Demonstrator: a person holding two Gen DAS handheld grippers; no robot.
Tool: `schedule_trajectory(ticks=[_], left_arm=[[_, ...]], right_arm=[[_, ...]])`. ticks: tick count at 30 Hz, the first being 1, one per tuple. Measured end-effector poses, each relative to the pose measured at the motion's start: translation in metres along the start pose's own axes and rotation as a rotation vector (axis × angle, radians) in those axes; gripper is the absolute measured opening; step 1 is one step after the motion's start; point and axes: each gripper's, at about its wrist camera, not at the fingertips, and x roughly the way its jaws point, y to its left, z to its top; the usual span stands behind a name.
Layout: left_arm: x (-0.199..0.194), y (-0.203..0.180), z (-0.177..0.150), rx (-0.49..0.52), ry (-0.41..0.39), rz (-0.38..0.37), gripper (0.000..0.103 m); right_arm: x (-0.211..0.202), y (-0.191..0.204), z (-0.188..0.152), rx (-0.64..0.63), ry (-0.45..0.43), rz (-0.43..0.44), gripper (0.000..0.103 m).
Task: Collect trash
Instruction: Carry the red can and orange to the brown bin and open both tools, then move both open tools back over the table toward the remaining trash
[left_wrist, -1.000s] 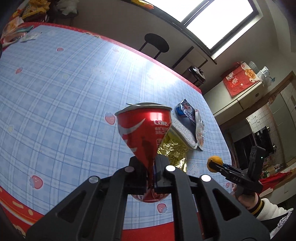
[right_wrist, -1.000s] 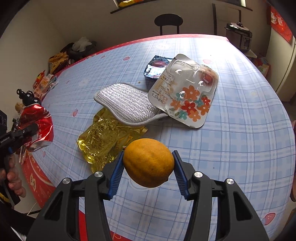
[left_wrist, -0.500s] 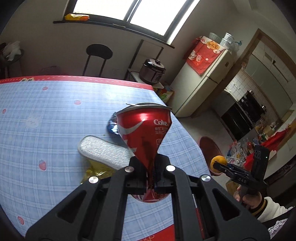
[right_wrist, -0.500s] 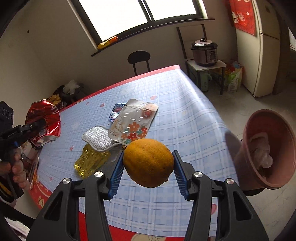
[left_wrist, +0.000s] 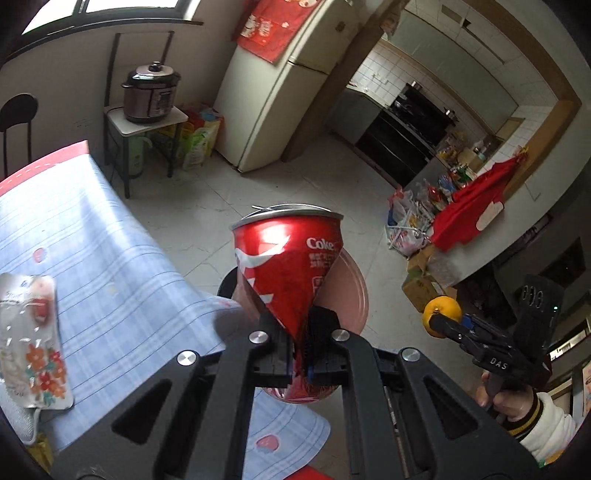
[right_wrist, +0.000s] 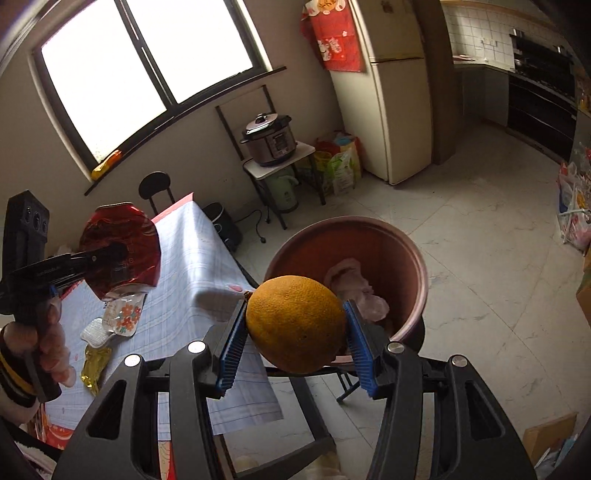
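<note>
The left tool squeezes a crushed red metal can; the right tool grips a round orange fruit. Hold both over the pink plastic bin, frame middle, before letting go.

The can sits pinched between the left gripper's jaws, up in front of the bin, which stands on the floor just off the table's corner. In the right wrist view, the orange is clamped in the right gripper, right in front of the bin's rim with crumpled wrapping lying inside it. On the table lie a flowered packet and, beside it, a foil wrapper. Behind the table, a cooker rests on a small stand, fridge to its right.
</note>
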Motion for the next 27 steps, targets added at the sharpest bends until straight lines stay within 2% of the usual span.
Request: schedule_trajectory(ticks=[5,6,7,8,9,10,12,13,15,17,19,23,27], left_arm=[[0.069,-0.042,0.027,0.08,0.05,-0.012,0.009],[0.078,-0.047,0.033,0.09,0.055,-0.018,0.013],[0.086,-0.052,0.038,0.104,0.056,-0.015,0.02],[0.092,-0.055,0.042,0.12,0.051,-0.002,0.04],[0.094,-0.059,0.046,0.132,0.034,0.004,0.055],[0.093,-0.06,0.049,0.141,0.019,0.003,0.059],[0.088,-0.061,0.055,0.151,0.001,0.014,0.06],[0.083,-0.061,0.055,0.153,-0.01,0.019,0.064],[0.069,-0.056,0.055,0.158,-0.034,0.041,0.081],[0.053,-0.049,0.053,0.156,-0.057,0.07,0.084],[0.036,-0.04,0.049,0.144,-0.075,0.101,0.091],[-0.003,-0.014,0.039,0.1,-0.123,0.175,0.097],[-0.042,0.013,0.022,0.061,-0.164,0.266,0.097]], right_arm=[[-0.004,-0.026,0.0,0.029,-0.004,-0.036,0.051],[-0.004,-0.028,0.001,0.032,-0.004,-0.041,0.051],[-0.003,-0.031,0.002,0.035,-0.006,-0.045,0.051],[-0.002,-0.033,0.003,0.036,-0.008,-0.048,0.051],[-0.002,-0.035,0.005,0.037,-0.011,-0.05,0.051],[-0.002,-0.036,0.007,0.036,-0.014,-0.052,0.051],[0.003,-0.039,0.011,0.03,-0.017,-0.054,0.051],[0.004,-0.039,0.015,0.027,-0.019,-0.055,0.051],[0.007,-0.041,0.021,0.021,-0.024,-0.056,0.051],[0.011,-0.042,0.029,0.018,-0.032,-0.055,0.051],[0.015,-0.041,0.035,0.015,-0.039,-0.051,0.051],[0.029,-0.035,0.047,0.001,-0.031,-0.047,0.051],[0.041,-0.026,0.058,-0.011,-0.023,-0.042,0.051]])
